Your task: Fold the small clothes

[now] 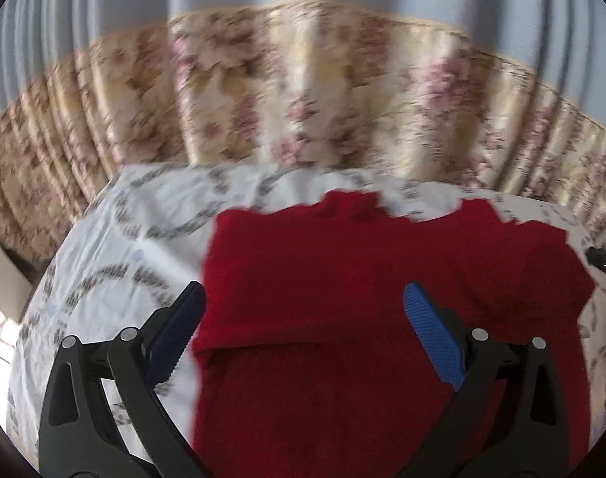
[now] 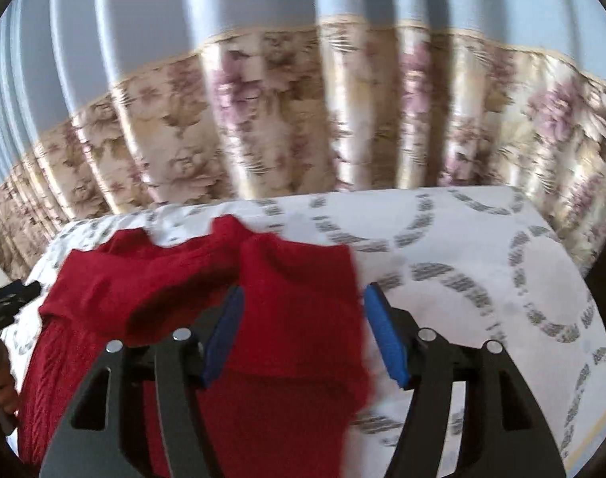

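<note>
Red knit garment (image 1: 322,279) lies partly folded on a patterned sheet (image 2: 482,279). Left gripper (image 1: 303,310) and right gripper (image 2: 301,310) hover above it, fingers released.

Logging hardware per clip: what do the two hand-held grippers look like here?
Both match. The left hand-held gripper and right hand-held gripper each have two black plastic arms with elongated cut-out slots and round silver rivets at the joints. Their fingers carry blue textured rubber pads; one left pad shows a toothed edge. No cables, markings or sleeves are visible.
</note>
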`<state>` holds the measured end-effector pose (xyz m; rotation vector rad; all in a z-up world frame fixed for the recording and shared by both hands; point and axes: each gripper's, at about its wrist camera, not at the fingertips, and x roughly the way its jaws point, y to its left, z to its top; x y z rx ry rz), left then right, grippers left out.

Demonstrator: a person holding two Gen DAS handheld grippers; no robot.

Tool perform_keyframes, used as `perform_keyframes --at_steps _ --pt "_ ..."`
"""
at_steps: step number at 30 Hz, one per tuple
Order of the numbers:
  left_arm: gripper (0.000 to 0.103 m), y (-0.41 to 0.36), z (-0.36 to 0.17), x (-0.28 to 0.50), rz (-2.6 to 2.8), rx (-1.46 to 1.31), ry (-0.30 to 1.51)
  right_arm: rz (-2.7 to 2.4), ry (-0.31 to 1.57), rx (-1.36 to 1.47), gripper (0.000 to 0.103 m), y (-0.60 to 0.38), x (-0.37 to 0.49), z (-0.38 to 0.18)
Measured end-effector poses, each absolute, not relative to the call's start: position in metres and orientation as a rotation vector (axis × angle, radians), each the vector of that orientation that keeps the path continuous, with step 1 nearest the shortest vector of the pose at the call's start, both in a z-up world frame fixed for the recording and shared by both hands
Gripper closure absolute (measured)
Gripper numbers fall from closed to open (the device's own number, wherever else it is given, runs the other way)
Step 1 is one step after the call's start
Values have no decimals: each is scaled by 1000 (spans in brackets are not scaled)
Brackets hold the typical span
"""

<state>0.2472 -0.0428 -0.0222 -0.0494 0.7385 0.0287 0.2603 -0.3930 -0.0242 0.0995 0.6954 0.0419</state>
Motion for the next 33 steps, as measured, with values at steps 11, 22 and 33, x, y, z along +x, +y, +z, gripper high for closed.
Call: perform_keyframes --at_steps 11,22,33 --pt "3 -203 -24 281 -132 207 695 83 675 170 34 -420 259 -11" --pt "7 -254 -64 319 -183 226 749 74 694 225 30 -437 261 -18" --pt "98 -147 -36 313 -63 -9 698 32 735 199 30 -437 267 -32"
